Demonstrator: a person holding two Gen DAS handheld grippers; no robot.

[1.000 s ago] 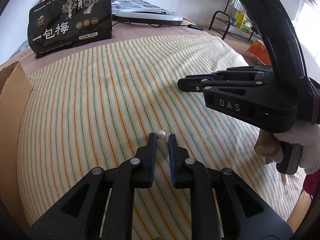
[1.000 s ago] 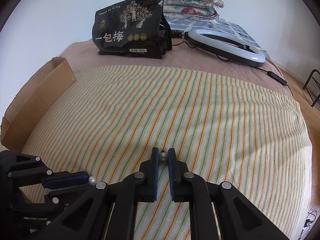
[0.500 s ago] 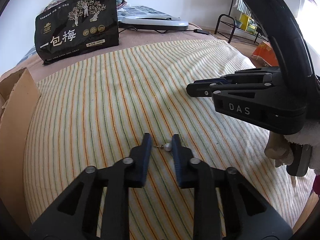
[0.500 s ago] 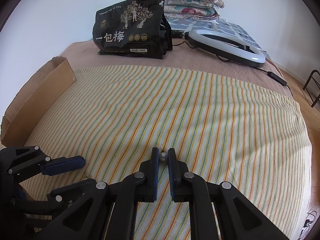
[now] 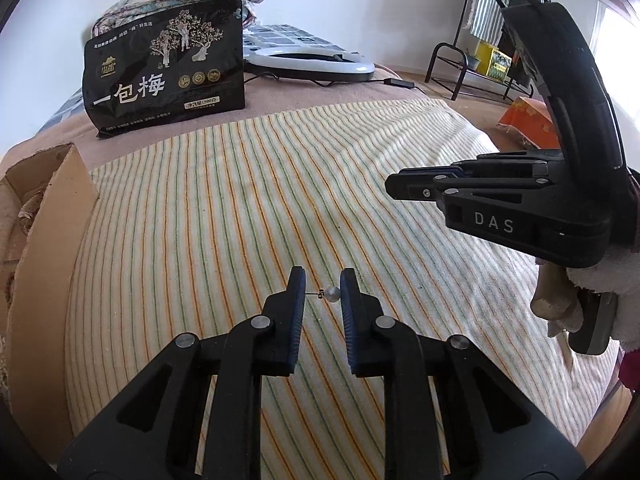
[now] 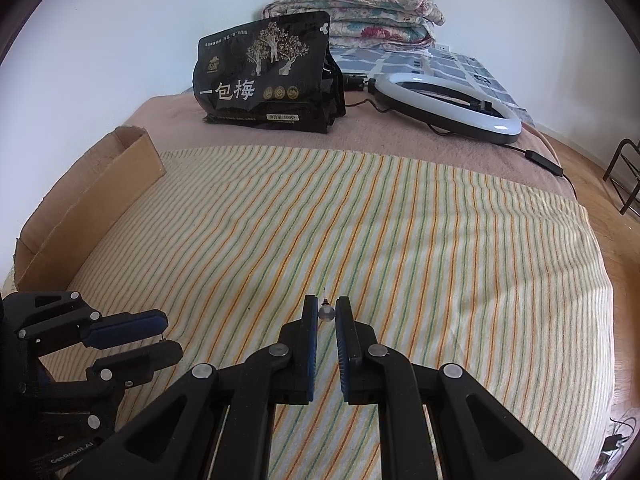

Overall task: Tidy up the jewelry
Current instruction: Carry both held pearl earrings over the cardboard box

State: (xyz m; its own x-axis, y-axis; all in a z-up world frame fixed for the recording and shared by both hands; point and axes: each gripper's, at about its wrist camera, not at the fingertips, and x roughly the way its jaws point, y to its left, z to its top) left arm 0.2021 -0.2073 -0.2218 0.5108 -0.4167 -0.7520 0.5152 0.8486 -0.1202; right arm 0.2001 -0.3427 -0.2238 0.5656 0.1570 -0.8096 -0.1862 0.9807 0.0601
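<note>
Striped cloth (image 6: 400,240) covers the bed. Left tongs (image 5: 322,293) grip a pearl stud earring (image 5: 331,293) lengthwise, post against one pad, pearl against the other. Right tongs (image 6: 326,312) are clamped on a second pearl earring (image 6: 326,313), post pointing forward. Both earrings are held above the cloth.

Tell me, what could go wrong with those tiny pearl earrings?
1. The left gripper holds its earring only end to end, post tip against one pad, pearl against the other. It could pivot and pop out.
2. The right gripper pinches just the round pearl, which may squirt free.
3. A dropped earring might hide among the stripes of the cloth or roll off the bed.
</note>
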